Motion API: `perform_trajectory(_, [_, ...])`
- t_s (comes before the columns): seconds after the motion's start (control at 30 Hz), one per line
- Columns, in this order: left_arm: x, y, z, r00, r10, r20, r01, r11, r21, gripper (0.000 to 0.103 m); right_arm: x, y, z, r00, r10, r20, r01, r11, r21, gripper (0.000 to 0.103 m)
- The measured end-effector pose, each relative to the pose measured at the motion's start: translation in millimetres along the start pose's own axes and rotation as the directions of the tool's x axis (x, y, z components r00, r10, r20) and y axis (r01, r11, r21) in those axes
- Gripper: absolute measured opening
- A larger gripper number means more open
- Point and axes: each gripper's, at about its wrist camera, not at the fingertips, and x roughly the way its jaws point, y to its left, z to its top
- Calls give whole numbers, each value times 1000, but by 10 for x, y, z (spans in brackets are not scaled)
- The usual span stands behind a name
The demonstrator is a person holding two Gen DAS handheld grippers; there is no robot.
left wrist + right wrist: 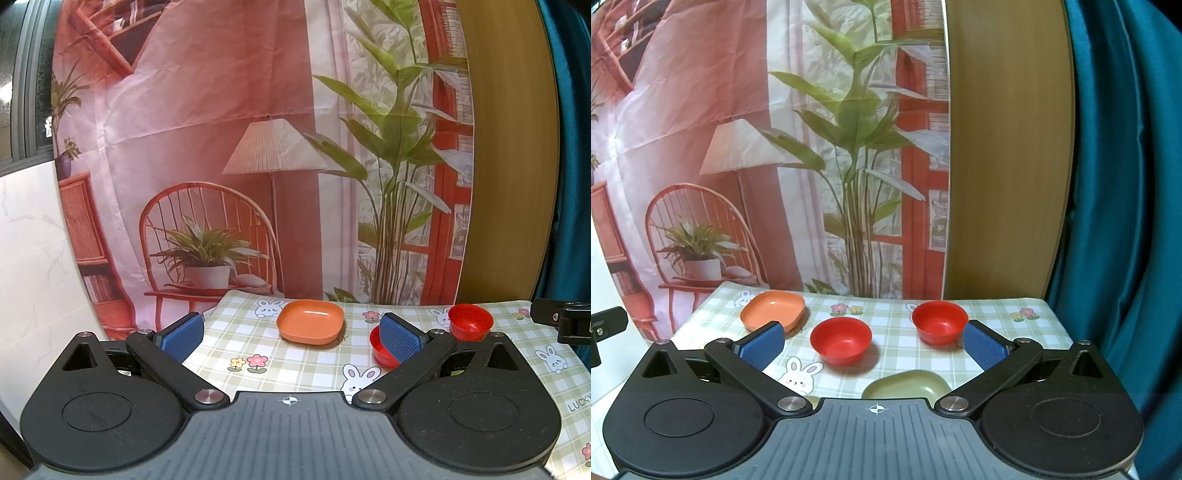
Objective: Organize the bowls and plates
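An orange square plate (pixel 311 322) lies at the back of the checked tablecloth (pixel 280 362); it also shows in the right wrist view (pixel 774 310). Two red bowls stand upright: one (pixel 841 340) mid-table, one (pixel 940 322) further right. In the left wrist view the first bowl (pixel 380 349) is partly hidden behind my right finger pad (pixel 400 338), the second (pixel 471 322) sits beyond. An olive-green plate (pixel 908 384) lies near the front, partly hidden by my right gripper's body. My left gripper (pixel 291 338) is open and empty. My right gripper (pixel 873 345) is open and empty, above the table.
A printed backdrop (pixel 738 147) hangs behind the table. A wooden panel (pixel 1004 147) and teal curtain (pixel 1126 184) stand at the right. A white marble wall (pixel 33 258) is at the left. The other gripper's black edge (pixel 561 319) shows at the right.
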Motion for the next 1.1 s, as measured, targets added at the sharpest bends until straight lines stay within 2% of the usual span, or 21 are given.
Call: perform_trajectory(1.1, [-7,-6,-18,1000,1,-1,-1,1000,-6,102,-6,-1,-11,1000,1,3,-1,1000,-1,103])
